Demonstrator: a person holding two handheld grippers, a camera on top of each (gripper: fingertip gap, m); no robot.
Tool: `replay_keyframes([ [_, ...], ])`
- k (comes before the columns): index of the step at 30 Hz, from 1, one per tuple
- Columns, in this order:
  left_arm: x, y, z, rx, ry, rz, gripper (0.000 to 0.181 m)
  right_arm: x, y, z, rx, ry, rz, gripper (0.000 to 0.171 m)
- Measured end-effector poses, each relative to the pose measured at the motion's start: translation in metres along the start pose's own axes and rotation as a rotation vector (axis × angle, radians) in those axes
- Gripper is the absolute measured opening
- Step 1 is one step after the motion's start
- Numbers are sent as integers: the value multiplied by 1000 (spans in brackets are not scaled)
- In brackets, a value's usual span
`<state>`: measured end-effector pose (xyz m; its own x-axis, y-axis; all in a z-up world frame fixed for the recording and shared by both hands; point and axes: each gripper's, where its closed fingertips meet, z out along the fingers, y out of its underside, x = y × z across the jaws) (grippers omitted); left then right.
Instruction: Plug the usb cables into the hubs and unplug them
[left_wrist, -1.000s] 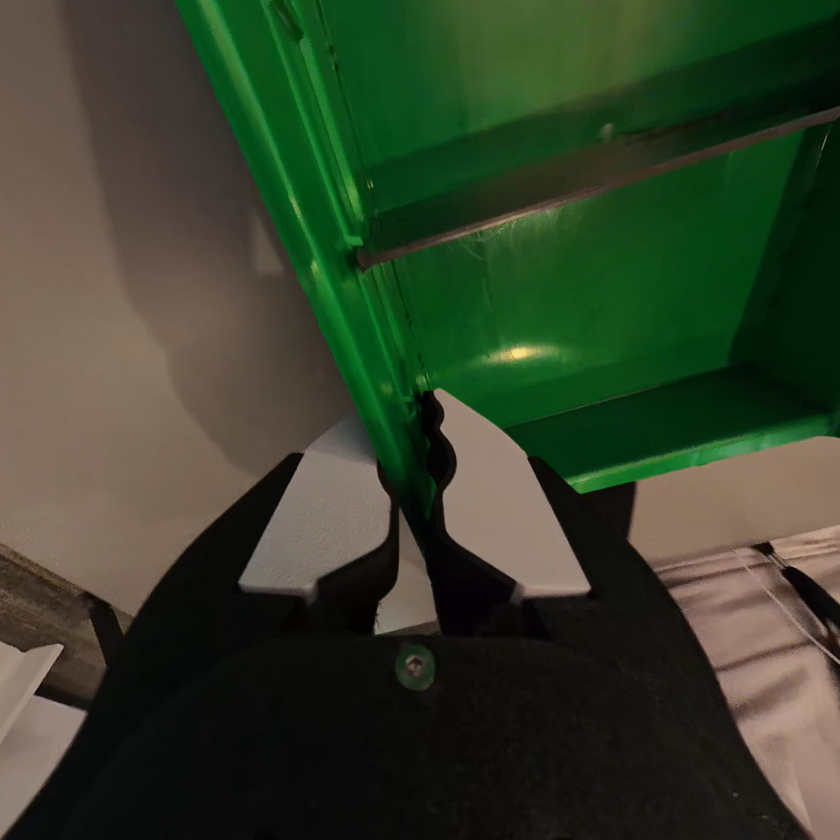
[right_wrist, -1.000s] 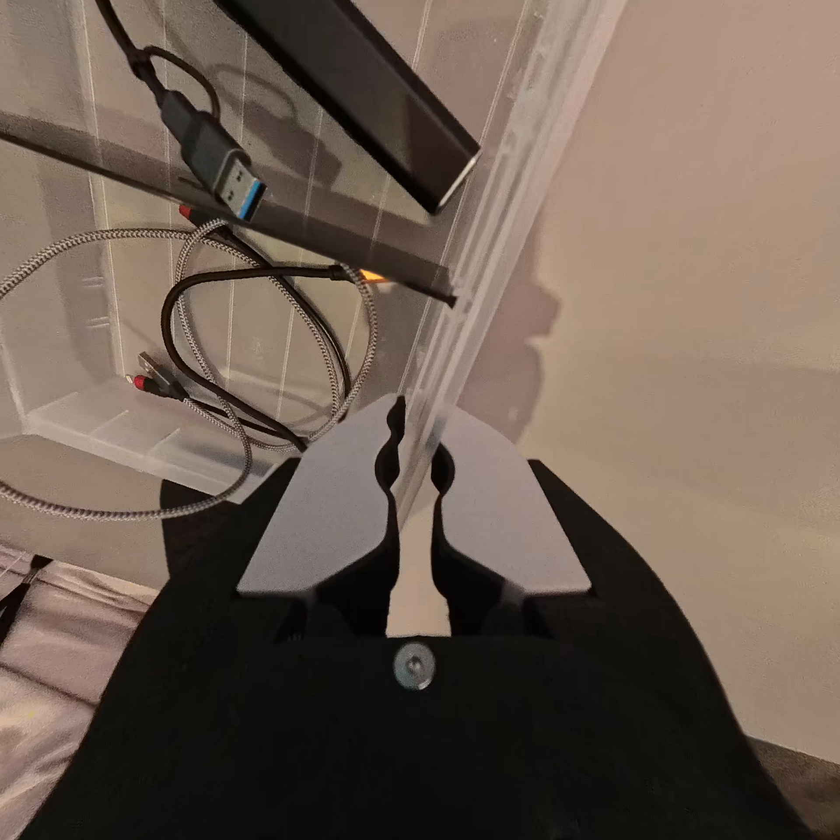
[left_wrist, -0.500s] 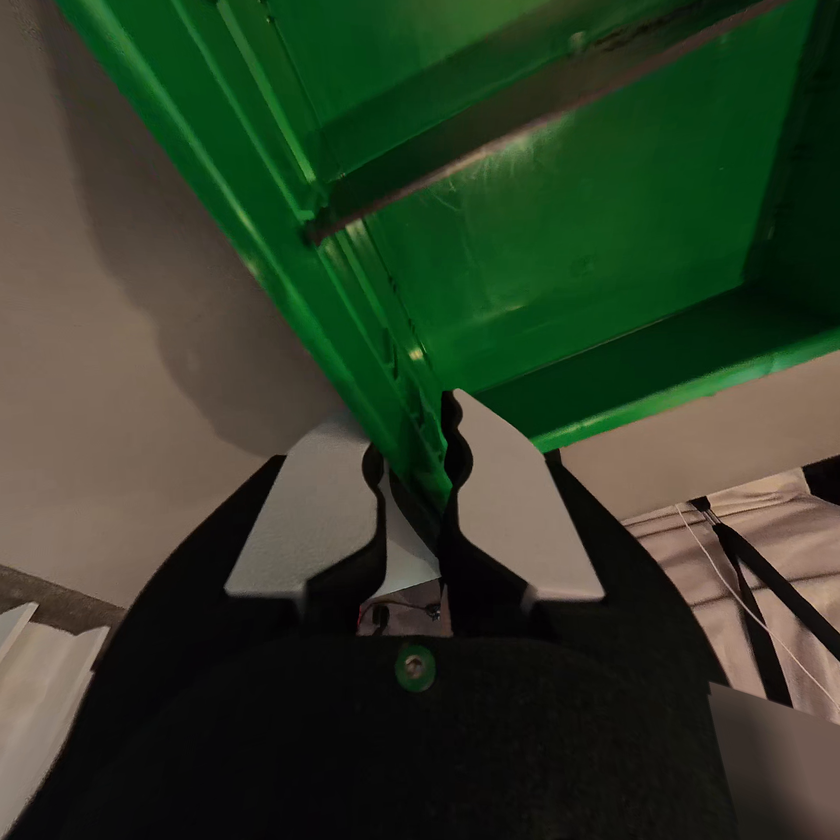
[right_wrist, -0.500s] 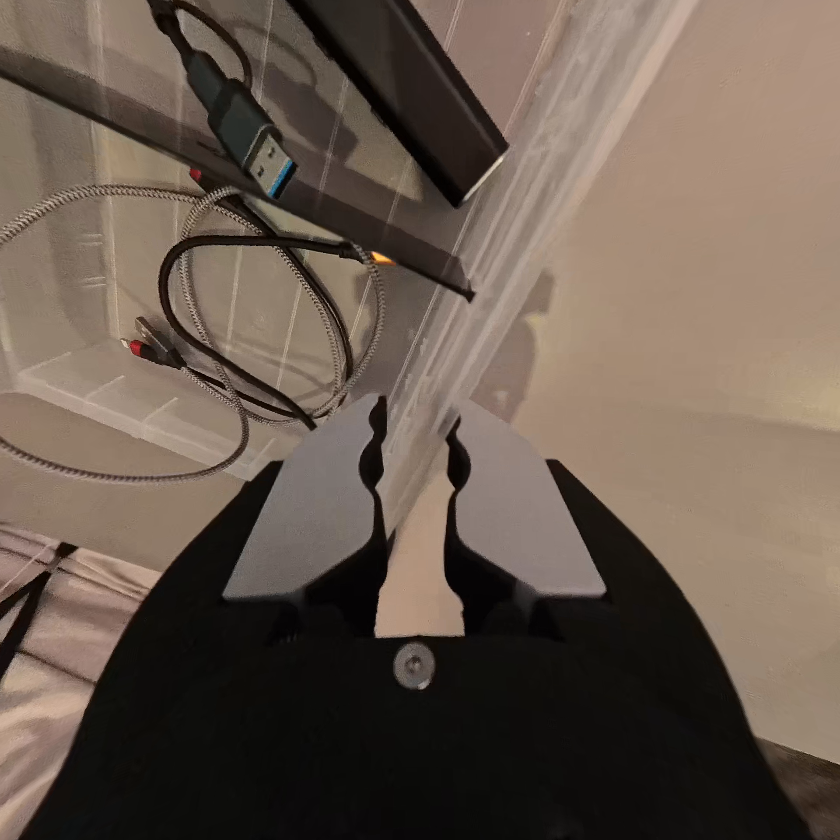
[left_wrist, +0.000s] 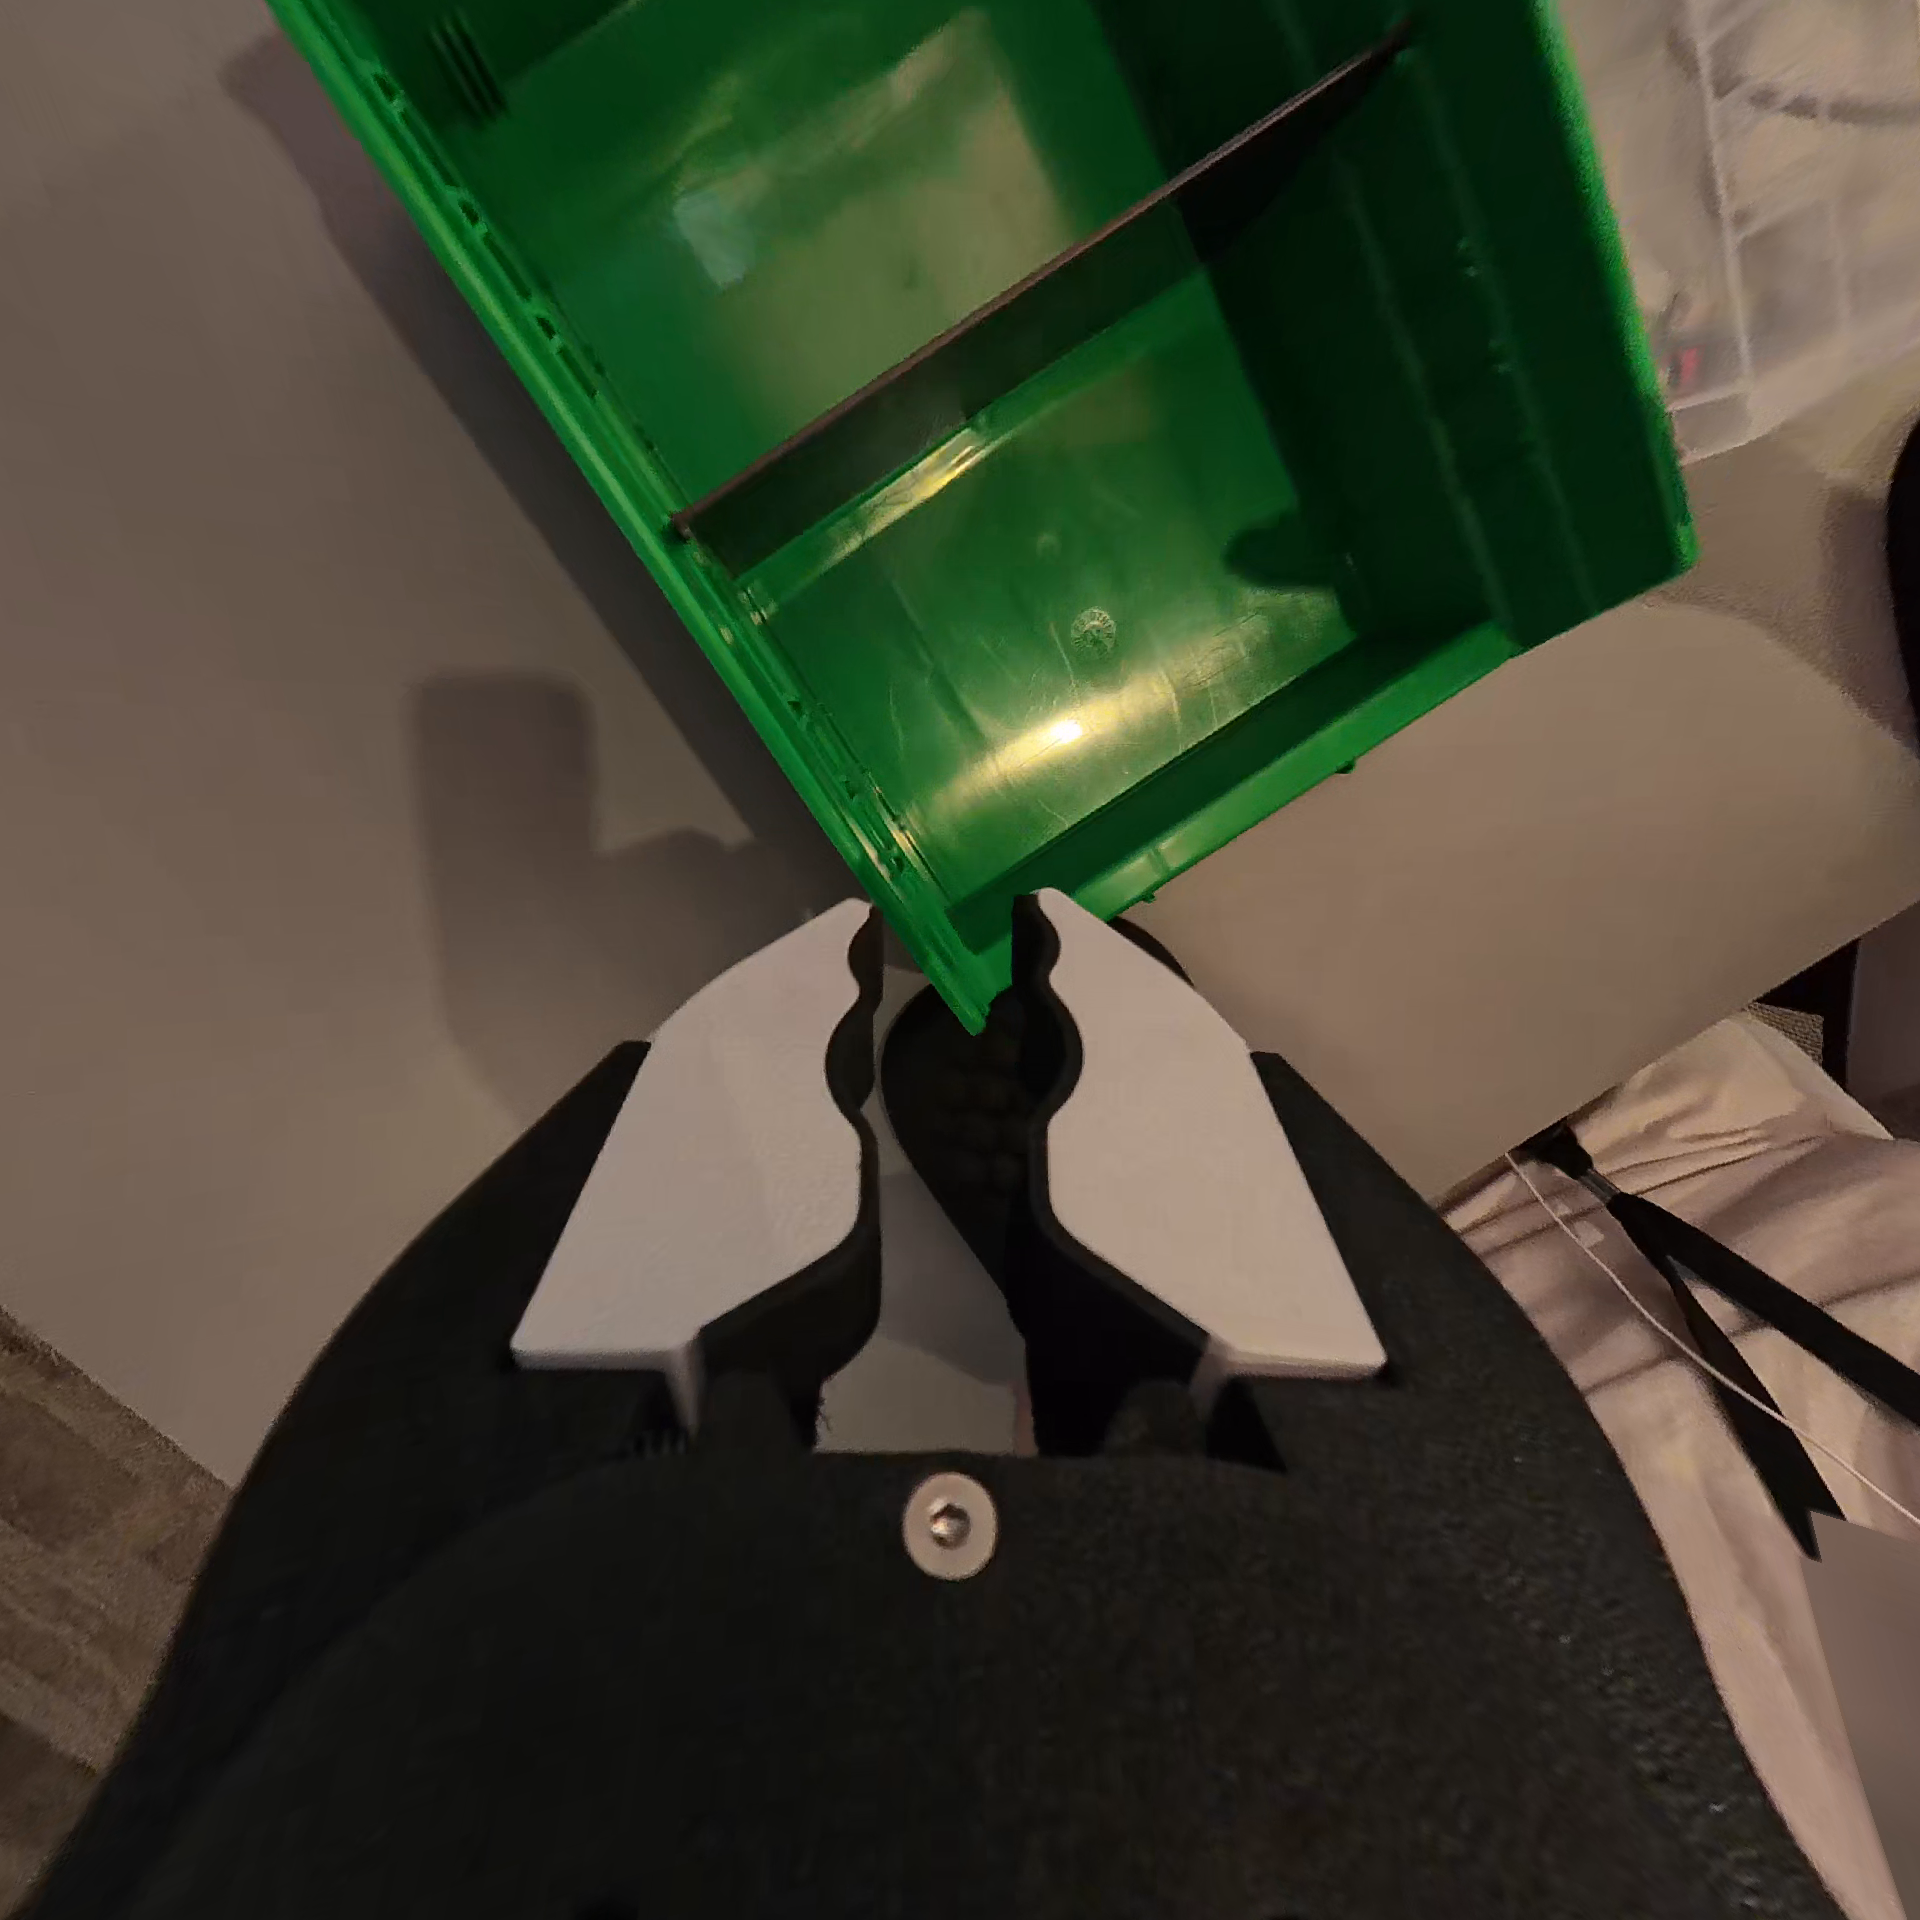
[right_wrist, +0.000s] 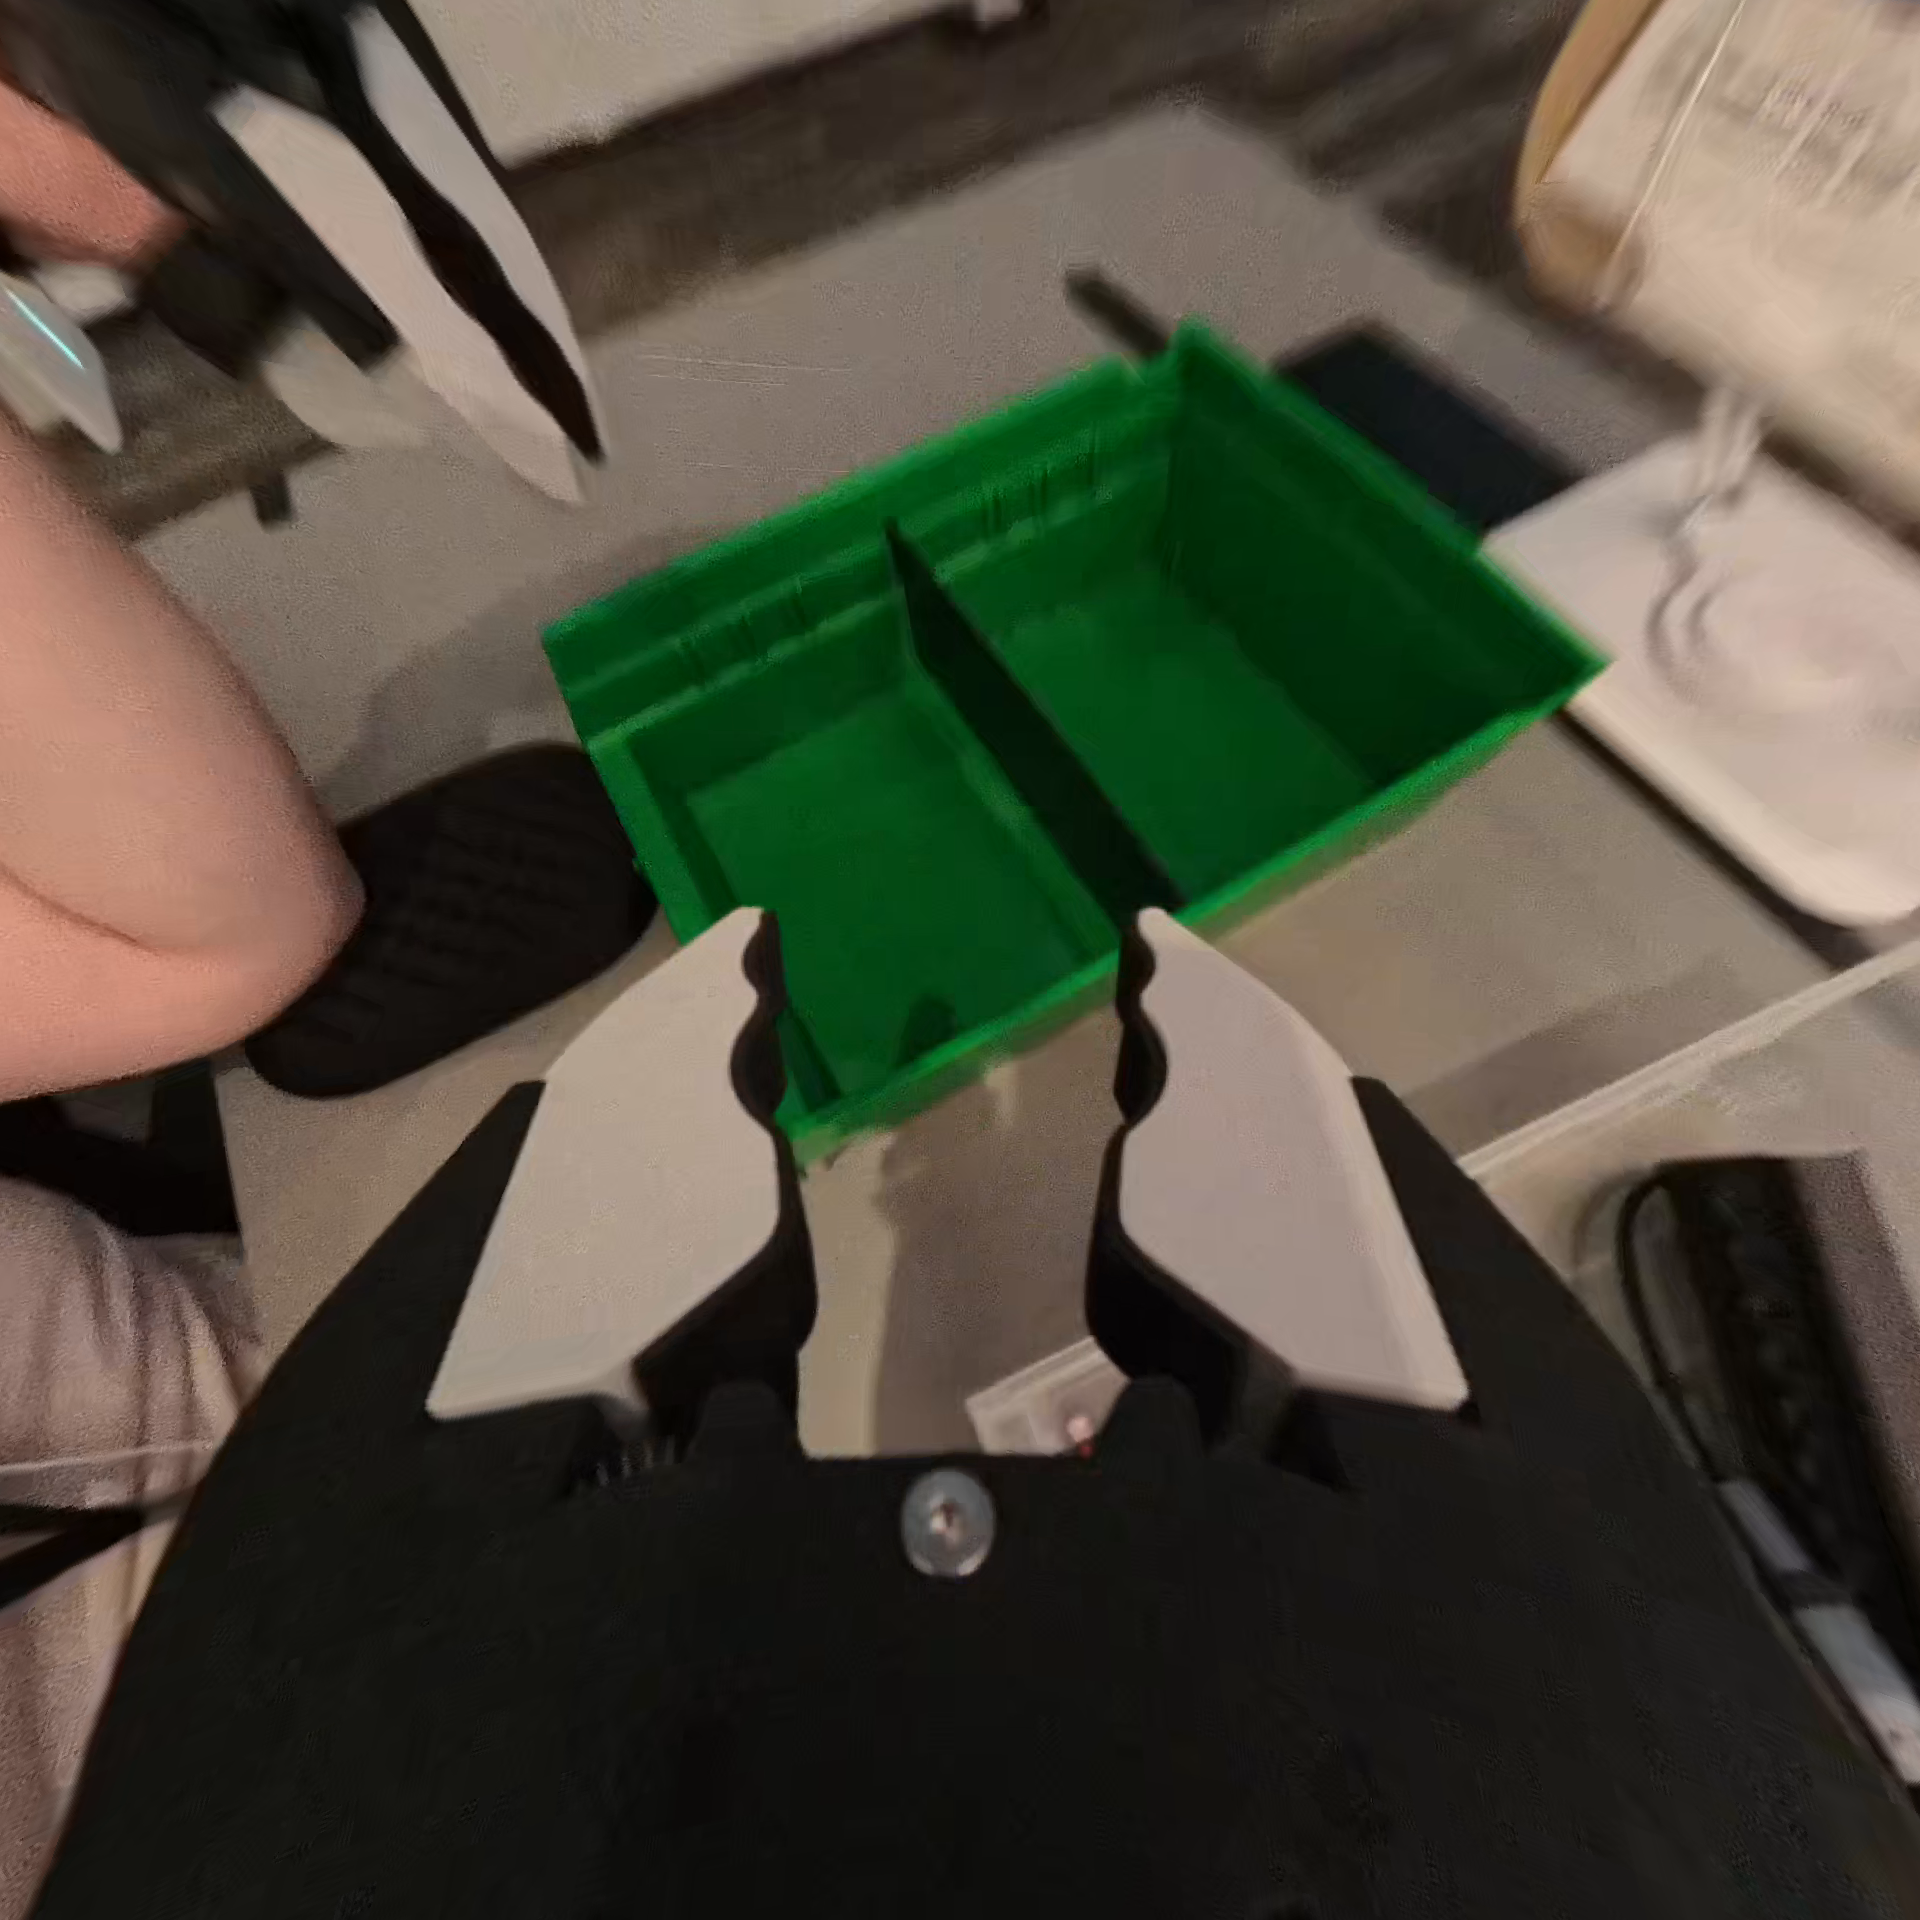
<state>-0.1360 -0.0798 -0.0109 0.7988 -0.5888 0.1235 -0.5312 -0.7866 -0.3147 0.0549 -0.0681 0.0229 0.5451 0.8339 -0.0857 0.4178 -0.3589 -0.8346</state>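
The green bin (right_wrist: 1039, 727) sits empty on the desk (left_wrist: 260, 520). Both the left gripper (left_wrist: 945, 920) and right gripper (right_wrist: 940, 935) are wide apart, holding nothing. No usb cables show clearly; such bendy cables are best held by the stiff plug.

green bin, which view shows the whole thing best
The right wrist view: the green bin sits whole on the table, both compartments and its dark divider visible, though blurred. The left wrist view is sharper but crops the bin's far end.
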Motion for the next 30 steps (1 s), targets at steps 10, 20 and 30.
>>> replay_keyframes([
  [10,15,-6,-12,75,30,76,23,46,65,74,-477,120,426,63],
  [20,28,-19,-21,149,25,138,23,40,102,109,-631,186,715,22],
  [30,62,-41,-69,441,0,248,30,47,104,81,-698,160,779,6],
])
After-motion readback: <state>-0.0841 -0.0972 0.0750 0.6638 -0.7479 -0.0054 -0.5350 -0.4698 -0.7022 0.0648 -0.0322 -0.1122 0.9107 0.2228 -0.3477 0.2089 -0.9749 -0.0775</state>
